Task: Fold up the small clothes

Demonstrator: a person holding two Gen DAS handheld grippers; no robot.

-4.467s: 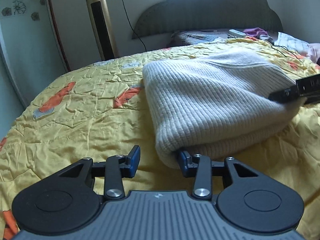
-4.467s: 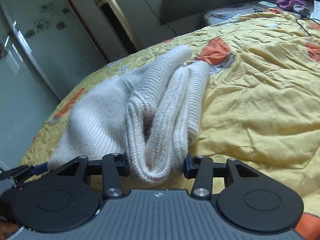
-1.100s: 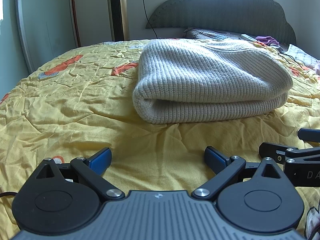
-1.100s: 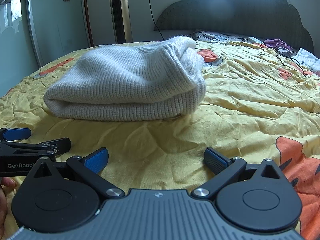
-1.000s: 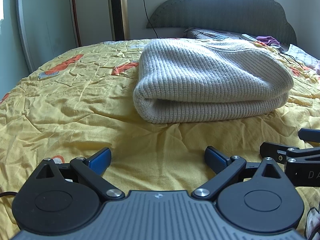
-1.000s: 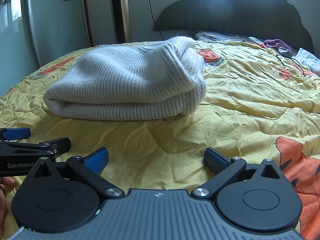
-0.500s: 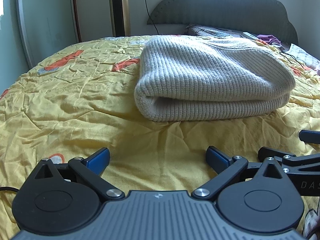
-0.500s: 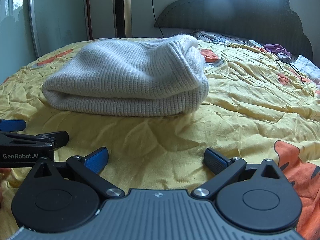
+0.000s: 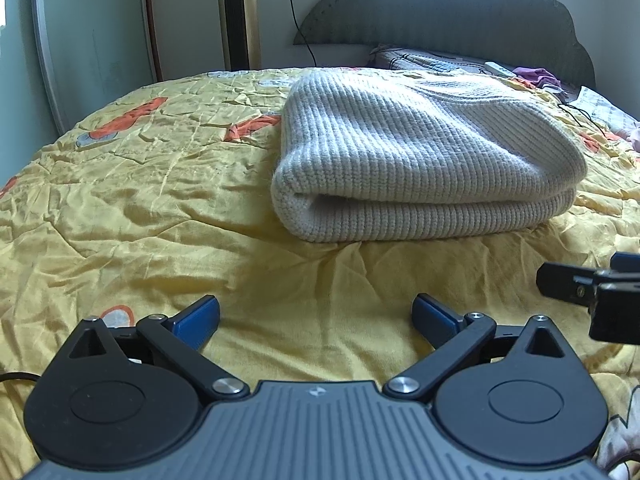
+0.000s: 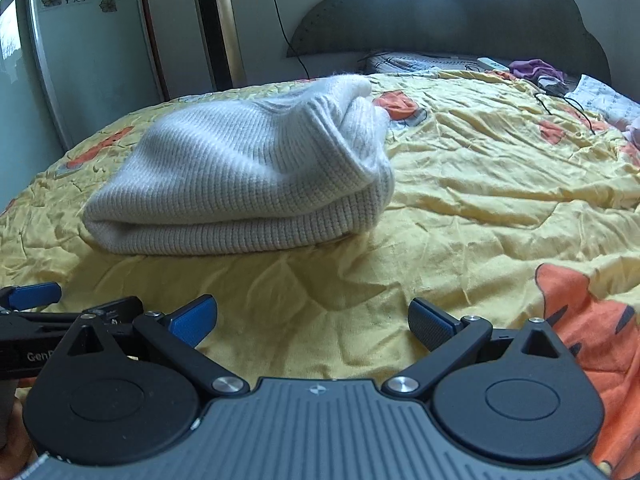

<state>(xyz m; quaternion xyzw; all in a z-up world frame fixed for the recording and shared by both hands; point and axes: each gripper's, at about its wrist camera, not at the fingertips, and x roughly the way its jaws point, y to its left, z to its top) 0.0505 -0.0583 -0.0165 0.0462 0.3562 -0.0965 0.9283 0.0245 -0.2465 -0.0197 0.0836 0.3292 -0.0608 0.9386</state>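
From my left wrist camera, my left gripper [image 9: 316, 316] is spread wide with nothing between its blue-padded fingers [image 9: 198, 316], low over the yellow bedspread [image 9: 132, 208]. Ahead lies the cream knitted sweater [image 9: 420, 156], folded into a thick bundle on the bed, its rounded fold toward me and well clear of the fingers. At the right edge my right gripper [image 9: 592, 288] pokes in — only its black tip and a bit of blue show here. A dark scalloped headboard [image 9: 460, 12] and a gold tower fan [image 9: 238, 12] stand behind.

From my right wrist camera, my right gripper [image 10: 312, 318] is likewise wide apart and empty above the bedspread [image 10: 500, 184]. The sweater [image 10: 248, 176] sits ahead and to the left — apart from the fingers. My left gripper [image 10: 36, 300] juts in at the lower left.
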